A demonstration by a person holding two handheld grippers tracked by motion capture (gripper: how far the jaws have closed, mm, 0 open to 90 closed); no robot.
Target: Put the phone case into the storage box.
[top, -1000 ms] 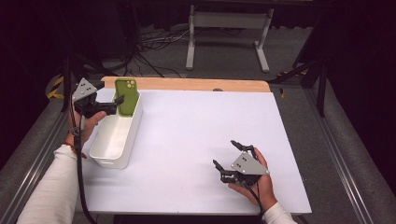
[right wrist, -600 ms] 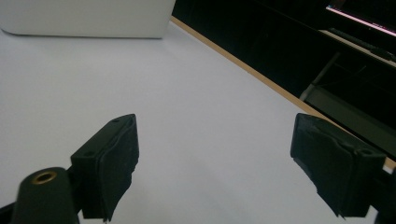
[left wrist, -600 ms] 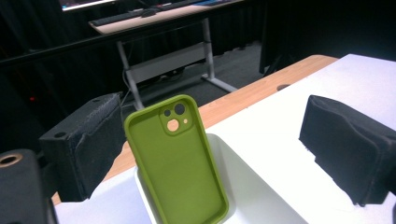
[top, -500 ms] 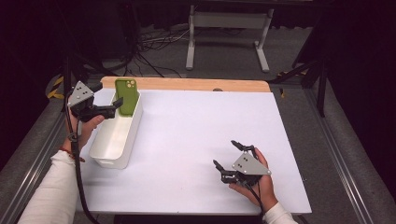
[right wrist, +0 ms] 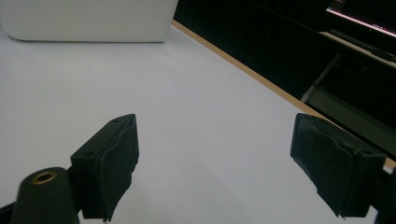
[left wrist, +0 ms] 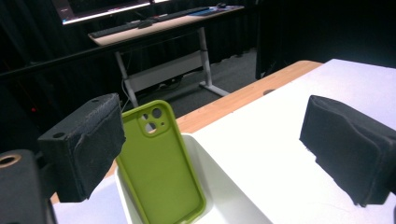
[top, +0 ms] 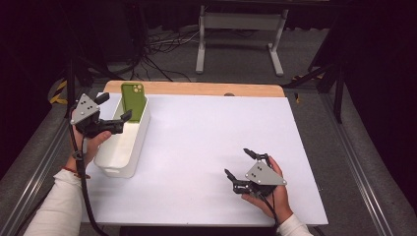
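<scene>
Green and glossy, the phone (top: 134, 100) is propped upright, camera lenses uppermost, in the white bin (top: 123, 142). The left gripper (top: 117, 112) and right gripper (top: 246, 163) are held wide open, empty.

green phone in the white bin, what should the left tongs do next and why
Probably ease a little further clear of the white bin. The green phone stands propped against the bin's far end with nothing gripping it, and the left tongs are open beside it, so a careless swing could knock it over. The right tongs rest open on the table.
</scene>
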